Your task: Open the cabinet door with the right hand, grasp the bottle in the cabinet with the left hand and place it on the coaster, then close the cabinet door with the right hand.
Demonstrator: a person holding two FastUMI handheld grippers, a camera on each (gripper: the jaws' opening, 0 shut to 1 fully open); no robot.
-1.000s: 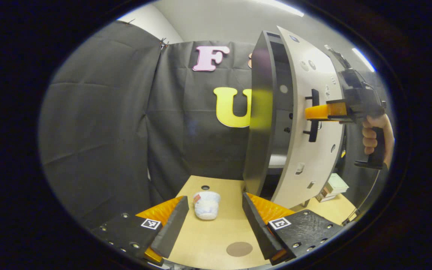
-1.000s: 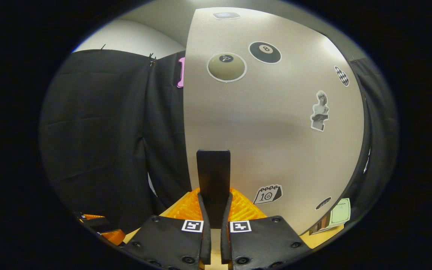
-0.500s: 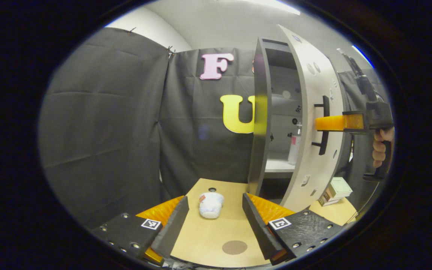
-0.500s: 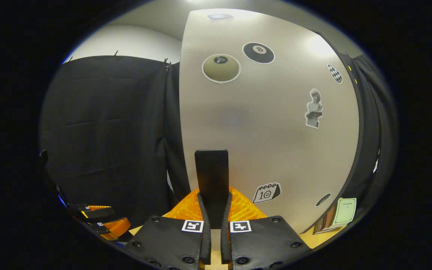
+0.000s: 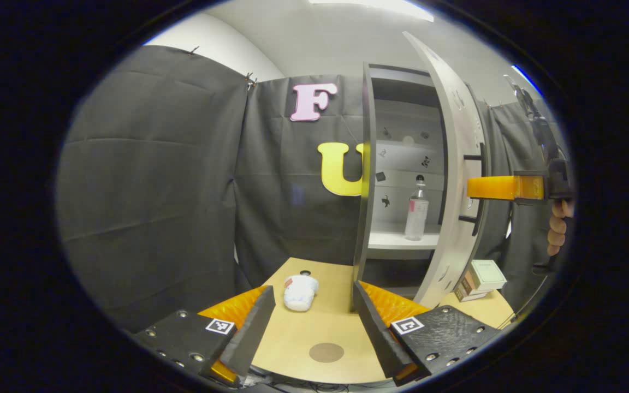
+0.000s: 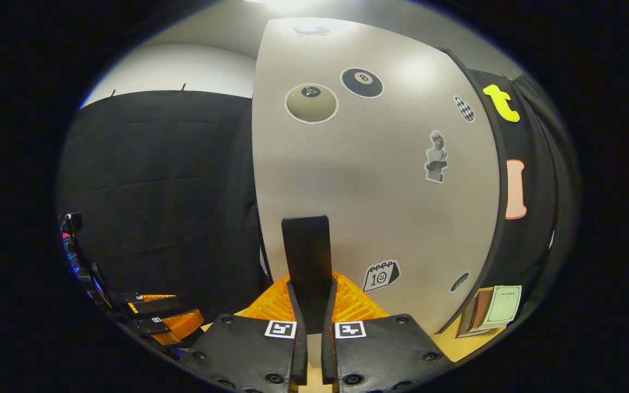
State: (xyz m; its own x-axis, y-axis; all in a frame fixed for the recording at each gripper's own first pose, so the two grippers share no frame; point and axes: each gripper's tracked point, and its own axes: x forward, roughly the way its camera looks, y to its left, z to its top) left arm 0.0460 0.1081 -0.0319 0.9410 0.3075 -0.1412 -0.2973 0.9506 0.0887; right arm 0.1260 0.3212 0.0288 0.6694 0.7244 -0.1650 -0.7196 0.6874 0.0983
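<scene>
**Door open, bottle not yet fetched**

Nearest, the left claw [image 5: 312, 327] gapes empty over the table [image 5: 292, 338], the coaster [image 5: 326, 352] bare between its fingers. Farther off, the right claw [image 6: 309, 327] is clamped on the door handle [image 6: 306, 256]; the cabinet door [image 5: 459, 180] stands wide. The bottle [image 5: 416, 210] waits upright on the shelf [image 5: 402, 240]. The cabinet's lower part is hidden behind the door.

Right gripper [image 6: 310, 305]: fingers closed on the door handle [image 6: 307, 262]; the handle's lower end is hidden between them. Door [image 5: 456, 180] covers the cabinet [image 5: 396, 164] interior's right side and part of the books [image 5: 481, 275] at the table's [image 5: 292, 338] right edge. Bottle [image 5: 416, 210] label too small to make out. Hand [image 5: 557, 229] is cut off at the left gripper view's right edge. White object [image 5: 300, 291] near the table's far edge: identity unclear.
</scene>
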